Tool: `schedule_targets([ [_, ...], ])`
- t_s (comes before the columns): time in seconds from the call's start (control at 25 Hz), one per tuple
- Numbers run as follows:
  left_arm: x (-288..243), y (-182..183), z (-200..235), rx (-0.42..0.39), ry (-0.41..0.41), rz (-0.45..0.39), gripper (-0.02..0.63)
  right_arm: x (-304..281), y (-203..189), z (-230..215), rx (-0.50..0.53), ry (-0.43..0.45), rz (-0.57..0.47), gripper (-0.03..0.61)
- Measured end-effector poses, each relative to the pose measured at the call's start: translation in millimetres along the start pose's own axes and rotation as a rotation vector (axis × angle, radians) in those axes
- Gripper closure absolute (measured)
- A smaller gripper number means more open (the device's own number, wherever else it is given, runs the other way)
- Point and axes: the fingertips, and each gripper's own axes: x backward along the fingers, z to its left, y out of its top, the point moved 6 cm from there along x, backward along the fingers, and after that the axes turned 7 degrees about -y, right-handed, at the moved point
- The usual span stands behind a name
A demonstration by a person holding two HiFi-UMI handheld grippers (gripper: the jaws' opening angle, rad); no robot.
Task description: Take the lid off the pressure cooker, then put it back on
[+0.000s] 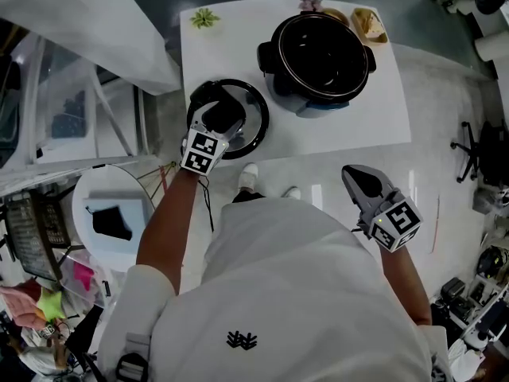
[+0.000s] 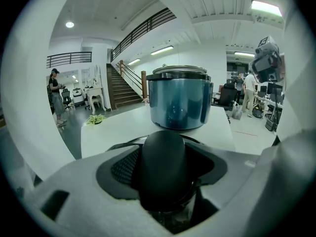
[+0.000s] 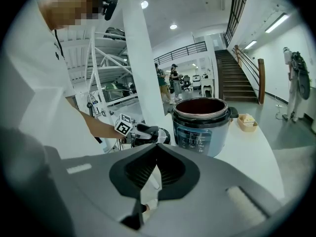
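My left gripper (image 2: 163, 154) is clamped on the black knob (image 2: 163, 169) of the lid (image 1: 251, 127), with its pads against the knob's sides. The lid lies flat on the white table (image 1: 362, 118), just left of the open pressure cooker (image 1: 318, 50). My right gripper (image 1: 359, 183) hangs over the floor, off the table's near edge, with its jaws together and nothing between them. The control panel (image 3: 191, 137) on the cooker's front carries print too small to read. The marker cube (image 1: 398, 224) shows black-and-white squares, no words.
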Motion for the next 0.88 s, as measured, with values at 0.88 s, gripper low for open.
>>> schedule_targets([
  [0.88,37,-5,-7,0.03,0.057,-0.004,0.281,-9,2,-3,0.01,0.057,0.002,0.565],
])
